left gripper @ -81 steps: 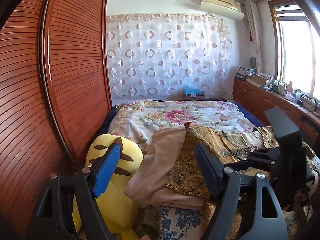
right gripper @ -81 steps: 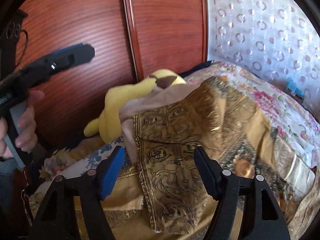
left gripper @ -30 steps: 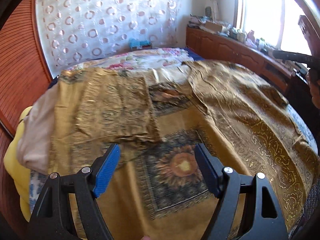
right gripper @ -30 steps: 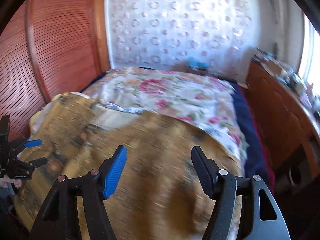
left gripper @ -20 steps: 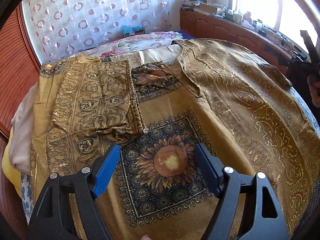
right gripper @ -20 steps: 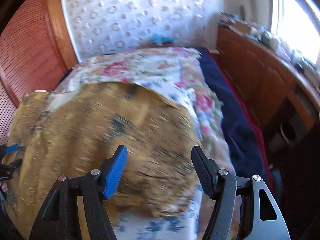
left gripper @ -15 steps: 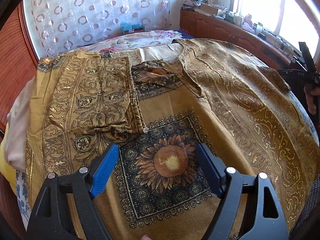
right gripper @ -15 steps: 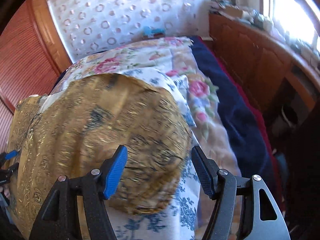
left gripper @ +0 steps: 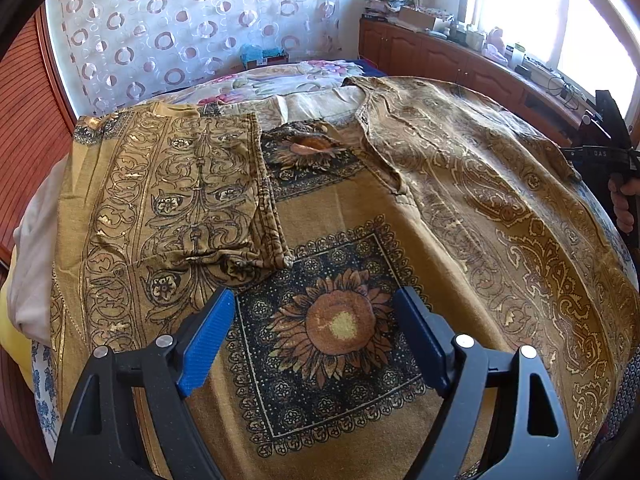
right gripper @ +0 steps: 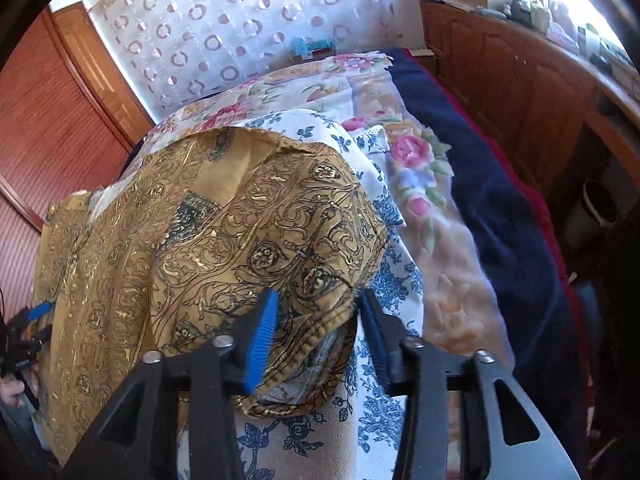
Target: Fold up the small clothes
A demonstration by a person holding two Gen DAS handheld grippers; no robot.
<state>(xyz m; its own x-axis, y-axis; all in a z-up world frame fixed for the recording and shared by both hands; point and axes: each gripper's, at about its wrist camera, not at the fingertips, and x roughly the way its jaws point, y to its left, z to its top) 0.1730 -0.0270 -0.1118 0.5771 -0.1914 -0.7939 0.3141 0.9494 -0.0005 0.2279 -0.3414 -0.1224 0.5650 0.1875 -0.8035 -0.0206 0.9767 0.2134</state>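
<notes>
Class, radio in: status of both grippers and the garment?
Left gripper open above sunflower print. Right gripper closing around gold patterned garment's hem, pads not yet pressing. Nothing in the way.

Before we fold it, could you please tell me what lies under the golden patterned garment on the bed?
Under the golden patterned garment a white sheet with blue flowers shows at its edge. What lies beneath its middle is covered.

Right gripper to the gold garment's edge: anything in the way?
Nothing visible. The right gripper has just been closing, and the hem of the gold patterned garment already lies between its jaws. Only the blue-floral sheet is underneath. Whether the pads press yet is not clear.
</notes>
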